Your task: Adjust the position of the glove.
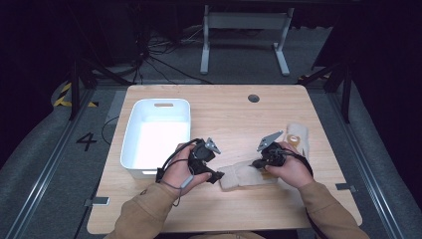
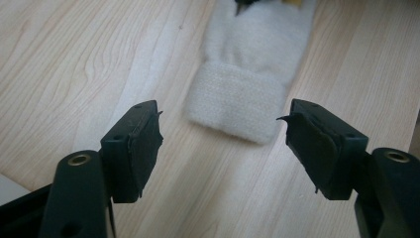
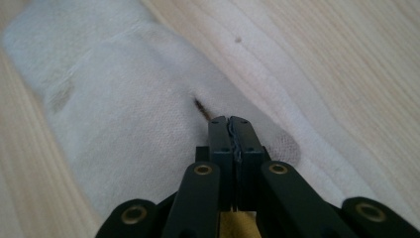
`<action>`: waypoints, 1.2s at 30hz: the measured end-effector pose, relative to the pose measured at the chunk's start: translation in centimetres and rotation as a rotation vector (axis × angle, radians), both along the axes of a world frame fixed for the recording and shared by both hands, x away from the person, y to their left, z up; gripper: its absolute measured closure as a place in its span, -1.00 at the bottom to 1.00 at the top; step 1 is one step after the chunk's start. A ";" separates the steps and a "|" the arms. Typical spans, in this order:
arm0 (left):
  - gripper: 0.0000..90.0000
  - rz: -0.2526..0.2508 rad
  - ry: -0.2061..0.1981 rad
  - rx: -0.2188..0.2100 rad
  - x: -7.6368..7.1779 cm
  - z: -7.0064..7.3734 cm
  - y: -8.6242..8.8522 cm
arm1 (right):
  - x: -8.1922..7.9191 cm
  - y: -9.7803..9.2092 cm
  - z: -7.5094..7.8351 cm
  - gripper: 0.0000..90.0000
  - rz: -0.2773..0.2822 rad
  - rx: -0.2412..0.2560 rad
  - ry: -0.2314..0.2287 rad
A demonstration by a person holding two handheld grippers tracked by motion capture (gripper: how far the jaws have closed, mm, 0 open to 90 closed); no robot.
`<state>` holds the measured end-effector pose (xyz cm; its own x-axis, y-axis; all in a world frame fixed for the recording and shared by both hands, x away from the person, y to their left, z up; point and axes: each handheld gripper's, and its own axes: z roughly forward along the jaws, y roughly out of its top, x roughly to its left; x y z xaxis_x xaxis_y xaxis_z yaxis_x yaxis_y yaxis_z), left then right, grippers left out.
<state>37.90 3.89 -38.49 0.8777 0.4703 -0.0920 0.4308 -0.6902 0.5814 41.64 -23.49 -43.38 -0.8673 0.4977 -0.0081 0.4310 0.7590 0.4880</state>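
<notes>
Our right gripper [image 3: 232,121] has its jaws pressed tight together, tips down on the cream knitted sock [image 3: 124,124], though we cannot tell whether any fabric is pinched between them. Our left gripper [image 2: 223,134] stands wide, jaws either side of the sock's ribbed cuff [image 2: 233,101] and just short of it. The sock lies flat on the pale wooden table [image 1: 234,112], between both hands. Out to the left sits the white rectangular plastic bin [image 1: 130,132].
</notes>
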 end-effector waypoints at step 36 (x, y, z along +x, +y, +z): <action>-0.32 0.087 -0.027 -0.143 1.1 1.0 0.8 | -1.0 -4.4 3.1 0.97 -0.214 0.208 -0.128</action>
<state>39.03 4.70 -37.52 0.8372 0.5287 -0.1400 0.4683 -0.5606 0.6830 40.60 -27.85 -40.24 -0.7415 0.6709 0.0103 0.4949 0.5364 0.6836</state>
